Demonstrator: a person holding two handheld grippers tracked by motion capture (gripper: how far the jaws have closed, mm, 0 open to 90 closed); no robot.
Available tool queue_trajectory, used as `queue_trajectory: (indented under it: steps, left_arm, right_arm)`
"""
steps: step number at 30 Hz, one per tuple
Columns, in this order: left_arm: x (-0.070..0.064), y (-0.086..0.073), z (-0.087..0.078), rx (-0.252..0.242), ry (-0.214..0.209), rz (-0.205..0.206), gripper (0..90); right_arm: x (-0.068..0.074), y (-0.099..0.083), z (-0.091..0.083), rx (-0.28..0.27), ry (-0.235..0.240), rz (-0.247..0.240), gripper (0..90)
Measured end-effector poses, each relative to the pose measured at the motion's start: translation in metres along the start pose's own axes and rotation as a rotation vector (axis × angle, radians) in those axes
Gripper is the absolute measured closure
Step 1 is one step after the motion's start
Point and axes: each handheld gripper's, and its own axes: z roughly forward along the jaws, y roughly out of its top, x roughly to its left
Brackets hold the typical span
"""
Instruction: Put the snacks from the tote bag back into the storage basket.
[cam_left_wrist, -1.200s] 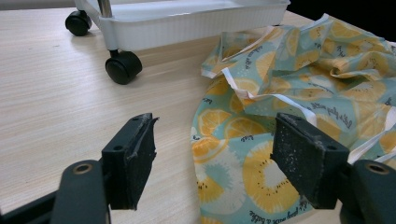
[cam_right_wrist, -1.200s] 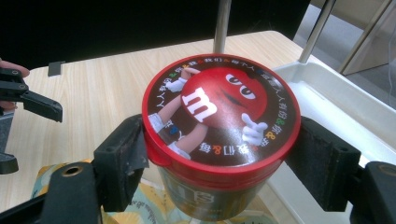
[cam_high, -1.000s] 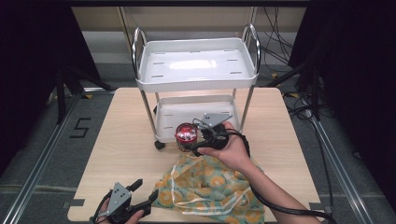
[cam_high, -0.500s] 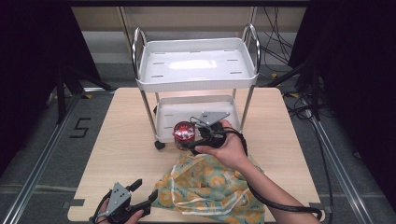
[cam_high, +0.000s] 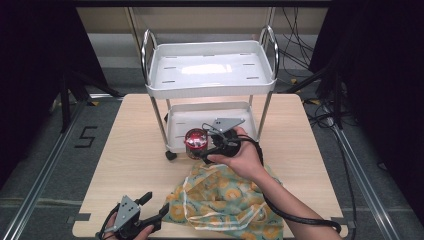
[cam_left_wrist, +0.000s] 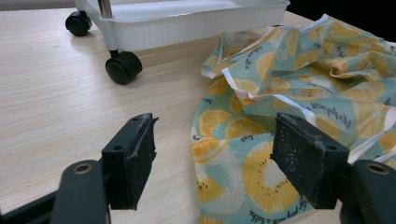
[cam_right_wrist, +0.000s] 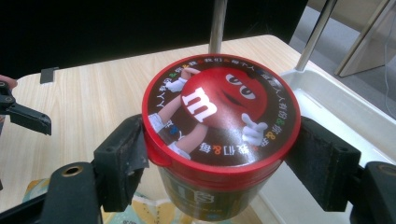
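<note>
Transfer in hand: right gripper (cam_right_wrist: 219, 154) jaws clamp M&M's tub (cam_right_wrist: 219, 126) beside cart's lower tray (cam_high: 210, 120), twelve o'clock of cloth (cam_high: 225, 200). Left gripper (cam_left_wrist: 212, 161) gapes wide, empty. Next, judged: set tub on tray.

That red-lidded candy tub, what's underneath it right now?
The candy tub, clamped in the right gripper, hangs above the fruit-print cloth and the cart's lower tray. Its own base is hidden.
</note>
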Motion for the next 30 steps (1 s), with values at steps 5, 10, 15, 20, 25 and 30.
queue_trajectory:
  steps: [5,10,15,20,25,30]
  left_arm:
    - [0.0002,0.0,0.0,0.0,-0.001,0.001,29.6]
    - [0.0005,0.0001,0.0,-0.003,-0.005,0.003,29.6]
    - [0.0006,0.0001,0.0001,-0.003,-0.006,0.002,29.6]
    - [0.0007,0.0,0.0003,-0.003,-0.007,0.002,29.6]
    - [0.0002,0.0001,-0.0001,-0.001,-0.002,0.001,29.6]
    - [0.0006,0.0001,0.0001,-0.003,-0.007,0.002,29.6]
  right_arm:
    - [-0.0002,0.0002,0.0033,-0.007,-0.009,0.007,26.1]
    - [-0.0021,0.0004,0.0053,0.005,-0.003,0.015,26.1]
    - [-0.0027,0.0001,0.0078,0.0,-0.007,0.016,26.1]
    - [-0.0037,0.0018,0.0082,0.004,-0.004,0.011,26.1]
    - [-0.0044,0.0024,0.0094,-0.002,-0.012,0.022,26.1]
    - [-0.0051,0.0025,0.0105,0.004,-0.013,0.022,26.1]
